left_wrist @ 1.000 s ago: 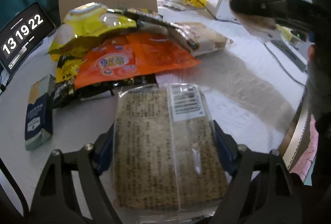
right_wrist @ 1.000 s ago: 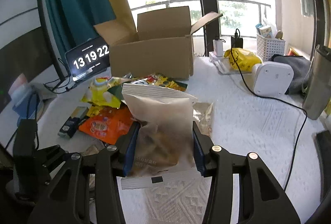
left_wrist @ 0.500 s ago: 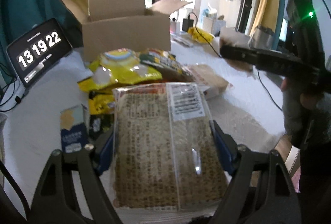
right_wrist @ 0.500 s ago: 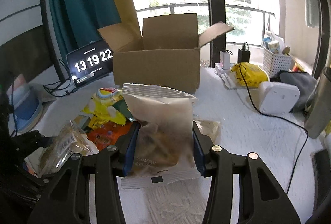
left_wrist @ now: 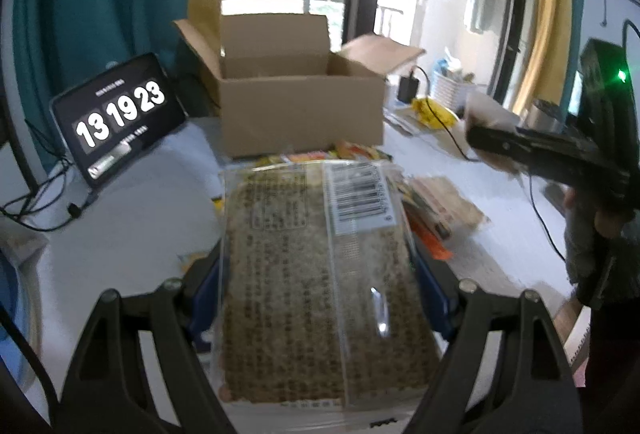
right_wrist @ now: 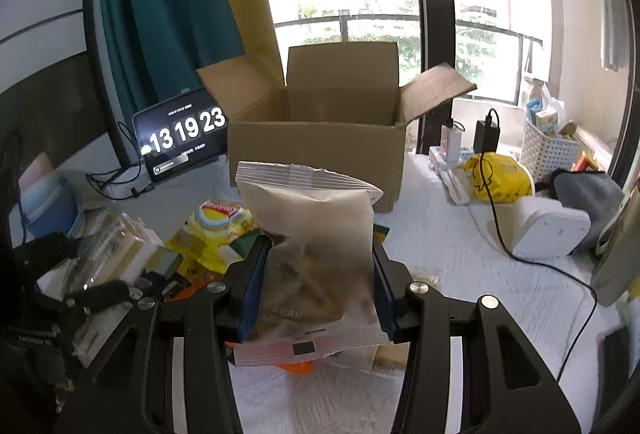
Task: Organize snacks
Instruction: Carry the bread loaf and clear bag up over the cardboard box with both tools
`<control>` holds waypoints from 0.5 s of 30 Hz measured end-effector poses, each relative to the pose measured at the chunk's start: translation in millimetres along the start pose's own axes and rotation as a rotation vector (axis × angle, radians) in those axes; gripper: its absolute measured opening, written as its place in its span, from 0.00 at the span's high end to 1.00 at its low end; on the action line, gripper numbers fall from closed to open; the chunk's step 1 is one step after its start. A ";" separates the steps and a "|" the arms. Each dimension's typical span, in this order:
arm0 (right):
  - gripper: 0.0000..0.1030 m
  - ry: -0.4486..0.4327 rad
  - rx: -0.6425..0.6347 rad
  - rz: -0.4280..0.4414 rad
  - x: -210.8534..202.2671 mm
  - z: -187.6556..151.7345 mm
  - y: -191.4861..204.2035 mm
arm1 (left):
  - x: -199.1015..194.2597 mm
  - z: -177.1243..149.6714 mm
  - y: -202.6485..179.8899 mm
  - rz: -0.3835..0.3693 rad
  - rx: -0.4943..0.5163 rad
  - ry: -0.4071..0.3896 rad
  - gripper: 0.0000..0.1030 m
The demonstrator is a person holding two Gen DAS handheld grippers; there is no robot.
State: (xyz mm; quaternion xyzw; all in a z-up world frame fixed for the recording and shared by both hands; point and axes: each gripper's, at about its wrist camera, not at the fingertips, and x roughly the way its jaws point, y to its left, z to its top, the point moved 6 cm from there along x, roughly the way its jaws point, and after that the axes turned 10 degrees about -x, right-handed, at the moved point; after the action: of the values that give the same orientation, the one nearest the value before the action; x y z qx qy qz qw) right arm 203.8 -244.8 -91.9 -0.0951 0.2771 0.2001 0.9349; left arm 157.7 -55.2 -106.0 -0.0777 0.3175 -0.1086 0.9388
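Note:
My left gripper (left_wrist: 316,290) is shut on a clear flat pack of brown cracker snack (left_wrist: 316,274), held in the air, pointing at the open cardboard box (left_wrist: 300,101). My right gripper (right_wrist: 318,286) is shut on a pale frosted snack bag (right_wrist: 316,246), held upright in front of the same box (right_wrist: 320,149). The left gripper and its pack also show at the left of the right wrist view (right_wrist: 104,266). The right gripper shows at the right of the left wrist view (left_wrist: 532,153). Loose snack packs, yellow (right_wrist: 216,234) and orange (left_wrist: 432,242), lie on the white table below.
A tablet clock (left_wrist: 120,117) stands left of the box. A white device (right_wrist: 548,230) with a black cable, a yellow bag (right_wrist: 500,177) and a white basket (right_wrist: 548,149) are at the right. A blue container (right_wrist: 44,209) is at the far left.
Both grippers have risen and moved toward the box with their packs still held. The left one lifted its cracker pack off the table. The clock changed from 22 to 23.

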 end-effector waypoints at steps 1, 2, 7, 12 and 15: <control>0.52 -0.002 -0.001 -0.001 -0.1 2.2 -0.7 | -1.3 4.3 3.6 0.007 -0.006 -0.008 0.20; 0.52 -0.006 -0.002 -0.002 -0.2 5.7 -1.5 | -2.7 9.0 7.8 0.013 -0.014 -0.018 0.20; 0.52 -0.021 -0.011 -0.005 -0.3 19.0 -1.5 | -12.2 36.7 29.6 0.045 -0.056 -0.078 0.20; 0.52 -0.037 -0.015 -0.011 -0.8 31.5 -3.9 | -18.5 66.9 53.1 0.071 -0.110 -0.145 0.20; 0.52 -0.051 -0.014 -0.016 -1.4 40.8 -6.9 | -21.8 87.4 65.9 0.071 -0.147 -0.191 0.20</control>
State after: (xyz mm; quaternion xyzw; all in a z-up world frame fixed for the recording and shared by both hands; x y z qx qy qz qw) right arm 225.2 -239.7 -56.9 -0.0988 0.2510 0.1968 0.9426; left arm 204.5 20.6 -38.8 -0.1450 0.2362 -0.0439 0.9598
